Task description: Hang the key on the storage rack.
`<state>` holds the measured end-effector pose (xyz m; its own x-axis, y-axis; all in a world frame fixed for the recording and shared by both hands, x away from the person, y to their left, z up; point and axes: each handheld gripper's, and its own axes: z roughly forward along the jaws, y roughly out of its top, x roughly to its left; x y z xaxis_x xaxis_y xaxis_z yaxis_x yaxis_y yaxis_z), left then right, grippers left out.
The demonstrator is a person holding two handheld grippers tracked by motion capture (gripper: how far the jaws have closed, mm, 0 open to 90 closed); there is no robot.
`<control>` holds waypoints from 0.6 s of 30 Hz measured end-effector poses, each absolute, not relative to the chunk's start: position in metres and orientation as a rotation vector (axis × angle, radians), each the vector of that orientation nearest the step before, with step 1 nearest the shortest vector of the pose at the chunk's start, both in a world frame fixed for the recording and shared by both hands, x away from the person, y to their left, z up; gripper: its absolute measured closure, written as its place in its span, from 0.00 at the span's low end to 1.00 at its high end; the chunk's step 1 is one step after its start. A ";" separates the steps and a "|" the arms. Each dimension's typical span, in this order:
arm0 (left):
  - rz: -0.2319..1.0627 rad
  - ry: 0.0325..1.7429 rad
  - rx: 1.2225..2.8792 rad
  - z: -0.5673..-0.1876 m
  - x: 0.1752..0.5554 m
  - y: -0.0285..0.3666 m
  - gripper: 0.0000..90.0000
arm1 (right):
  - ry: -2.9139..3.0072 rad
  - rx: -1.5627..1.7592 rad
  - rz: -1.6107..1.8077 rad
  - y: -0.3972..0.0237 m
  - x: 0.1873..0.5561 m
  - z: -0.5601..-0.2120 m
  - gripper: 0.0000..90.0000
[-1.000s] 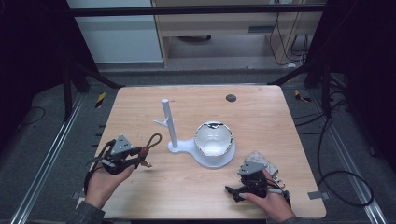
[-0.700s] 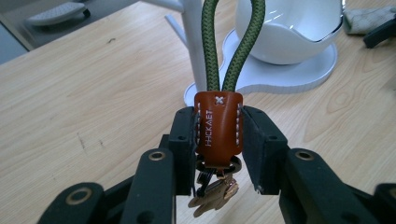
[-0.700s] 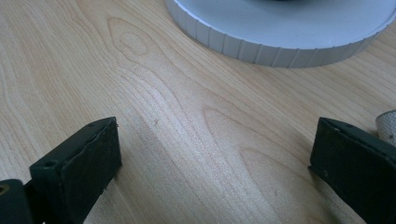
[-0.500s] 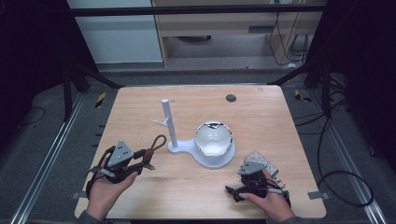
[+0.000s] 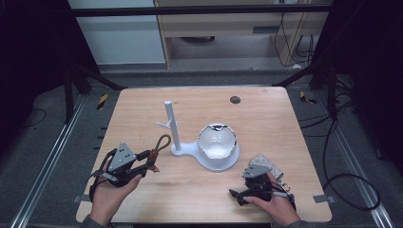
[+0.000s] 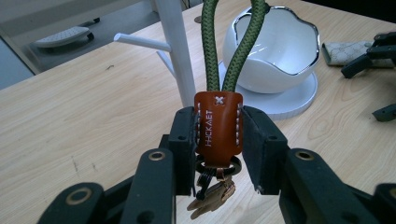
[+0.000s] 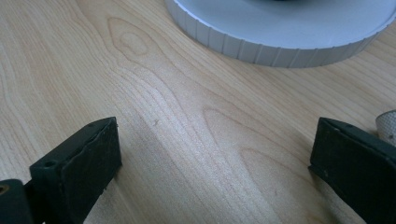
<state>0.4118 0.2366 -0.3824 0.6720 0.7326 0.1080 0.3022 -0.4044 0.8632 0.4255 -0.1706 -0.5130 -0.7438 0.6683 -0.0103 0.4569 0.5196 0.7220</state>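
From the high view, the job looks like it has only begun: the left gripper (image 5: pixel 142 159) holds one key ring (image 5: pixel 159 145) just left of the white stand (image 5: pixel 172 128), and the green loop is not yet on a peg, so my guess is that hanging it is what is left. There is one stand with one post, one white bowl (image 5: pixel 217 141) on its round base, one small patterned pouch (image 5: pixel 266 164) to the right of the stand, and two grippers. The right gripper (image 5: pixel 237 195) sits low, right of the stand. In the left gripper view, the jaws squeeze the brown tag (image 6: pixel 218 122) of the key ring, with keys (image 6: pixel 212 196) hanging under it and the stand right behind. In the right gripper view, the jaws stand wide apart with nothing between them, just above the table (image 7: pixel 177 130), near the round base (image 7: pixel 285 32).
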 end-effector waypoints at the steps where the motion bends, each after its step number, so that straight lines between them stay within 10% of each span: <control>1: 0.609 0.801 1.986 -0.381 0.411 0.236 0.73 | 2.476 0.942 1.051 -0.171 0.425 -0.513 0.02; 18: 0.626 0.780 1.961 -0.369 0.413 0.227 0.73 | 2.477 0.943 1.051 -0.171 0.425 -0.513 0.02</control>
<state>0.4128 0.2271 -0.3691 0.6719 0.7314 0.1164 0.2724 -0.3903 0.8795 0.4254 -0.1706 -0.5130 -0.7438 0.6684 -0.0102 0.4571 0.5197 0.7218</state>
